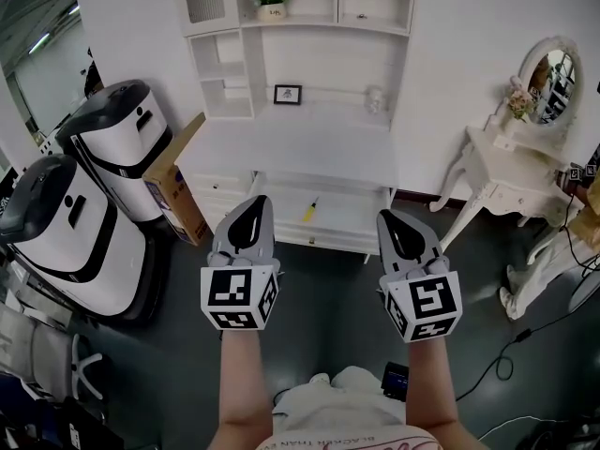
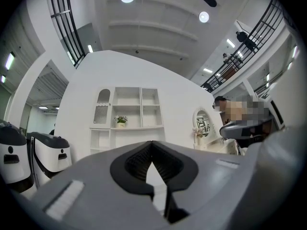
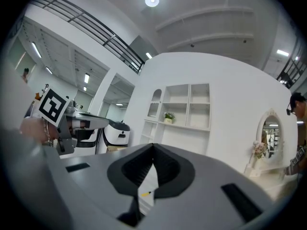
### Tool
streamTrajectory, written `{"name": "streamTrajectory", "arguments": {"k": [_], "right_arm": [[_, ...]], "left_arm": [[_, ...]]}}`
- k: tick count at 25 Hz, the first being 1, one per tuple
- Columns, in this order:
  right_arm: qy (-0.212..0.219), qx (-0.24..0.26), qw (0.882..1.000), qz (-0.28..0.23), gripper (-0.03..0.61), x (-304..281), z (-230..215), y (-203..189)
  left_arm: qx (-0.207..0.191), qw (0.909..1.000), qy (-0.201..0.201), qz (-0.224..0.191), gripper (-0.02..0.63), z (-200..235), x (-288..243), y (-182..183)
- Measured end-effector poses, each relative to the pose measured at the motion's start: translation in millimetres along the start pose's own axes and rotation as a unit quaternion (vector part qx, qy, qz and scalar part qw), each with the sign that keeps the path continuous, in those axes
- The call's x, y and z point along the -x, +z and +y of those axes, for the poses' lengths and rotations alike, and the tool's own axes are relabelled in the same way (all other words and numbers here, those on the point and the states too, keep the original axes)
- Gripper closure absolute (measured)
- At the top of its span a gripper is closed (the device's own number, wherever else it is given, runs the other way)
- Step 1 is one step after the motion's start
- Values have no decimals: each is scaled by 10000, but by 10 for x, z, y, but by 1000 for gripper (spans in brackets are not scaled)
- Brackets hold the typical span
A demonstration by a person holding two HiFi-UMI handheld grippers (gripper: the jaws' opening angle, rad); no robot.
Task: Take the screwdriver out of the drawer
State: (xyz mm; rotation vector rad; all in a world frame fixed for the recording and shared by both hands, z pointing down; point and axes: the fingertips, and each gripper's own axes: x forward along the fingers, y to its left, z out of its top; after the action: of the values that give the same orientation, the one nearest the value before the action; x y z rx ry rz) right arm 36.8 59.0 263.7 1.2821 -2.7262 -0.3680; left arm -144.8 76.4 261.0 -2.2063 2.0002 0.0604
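Note:
A yellow-handled screwdriver [image 1: 308, 209] lies inside the open white drawer [image 1: 361, 216] of the white desk [image 1: 300, 148]; a sliver of the screwdriver [image 3: 145, 193] shows through the jaw gap in the right gripper view. My left gripper [image 1: 257, 201] is shut and empty, held level in front of the drawer's left part. My right gripper [image 1: 390, 217] is also shut with nothing in it, in front of the drawer's right end. Both stay short of the drawer and apart from the screwdriver. The left gripper [image 2: 152, 143] and the right gripper [image 3: 153, 145] each show their jaws meeting at the tip.
Two white rounded machines [image 1: 117, 139] [image 1: 56, 223] and a cardboard box [image 1: 178, 190] stand left of the desk. A white dressing table [image 1: 502, 176] with an oval mirror stands at the right, with cables on the floor. A person [image 2: 240, 116] stands at the right. Shelves [image 1: 300, 7] rise above the desk.

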Motion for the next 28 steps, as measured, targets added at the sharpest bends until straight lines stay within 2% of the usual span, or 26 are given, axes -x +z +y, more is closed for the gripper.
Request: {"name": "streamTrajectory", "arguments": {"k": [14, 28], "right_arm": [[-104, -11, 9998, 172, 572, -615, -350, -255], [-116, -96, 9997, 168, 572, -1607, -1072, -538]], "left_arm": [[88, 9998, 18, 174, 604, 241, -636, -296], [-43, 9996, 11, 262, 604, 381, -1830, -532]]}}
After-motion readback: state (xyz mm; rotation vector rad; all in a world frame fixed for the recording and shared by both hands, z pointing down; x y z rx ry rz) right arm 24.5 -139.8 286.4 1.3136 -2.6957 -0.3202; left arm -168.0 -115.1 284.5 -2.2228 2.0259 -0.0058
